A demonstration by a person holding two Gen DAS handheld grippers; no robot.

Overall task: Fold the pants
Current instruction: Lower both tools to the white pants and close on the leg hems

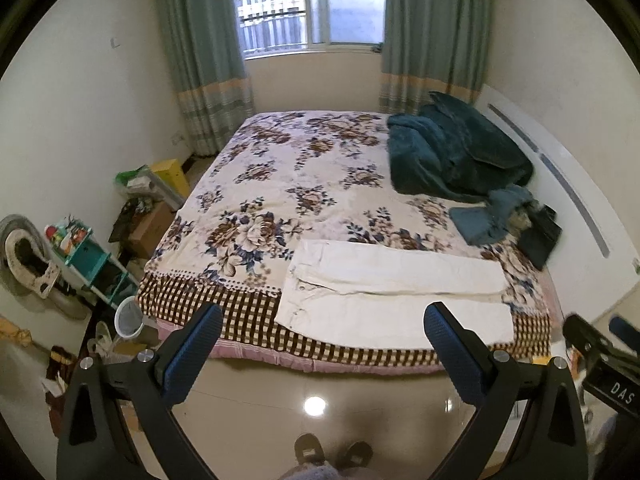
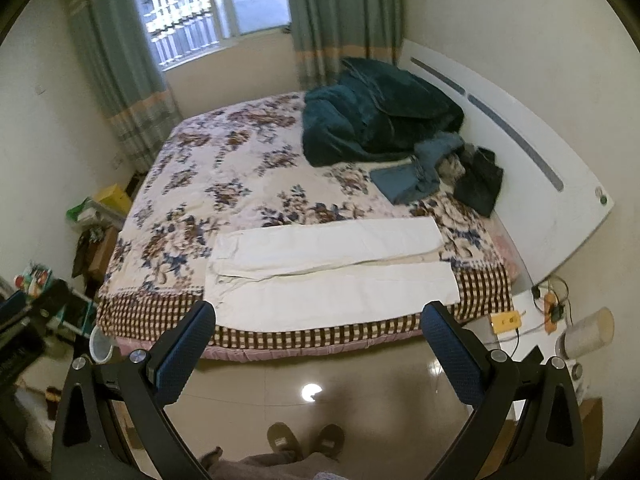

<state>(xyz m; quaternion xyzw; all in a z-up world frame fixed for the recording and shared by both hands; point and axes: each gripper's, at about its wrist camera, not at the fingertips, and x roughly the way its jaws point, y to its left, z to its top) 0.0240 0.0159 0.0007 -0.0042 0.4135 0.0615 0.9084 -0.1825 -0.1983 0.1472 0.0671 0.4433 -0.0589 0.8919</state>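
White pants (image 1: 394, 290) lie flat along the near edge of the bed, waist to the left, both legs stretched to the right; they also show in the right wrist view (image 2: 332, 268). My left gripper (image 1: 322, 320) is open and empty, held above the floor in front of the bed, short of the pants. My right gripper (image 2: 318, 318) is open and empty too, also in front of the bed edge. The right gripper's body shows at the right edge of the left wrist view (image 1: 600, 356).
The bed (image 1: 304, 184) has a floral cover with a checked border. A dark teal blanket (image 1: 456, 148) and folded blue and dark clothes (image 1: 492, 216) lie at the far right by the white headboard (image 2: 520, 120). Boxes and shelves (image 1: 96, 256) crowd the left floor; a nightstand (image 2: 532, 320) stands at the right.
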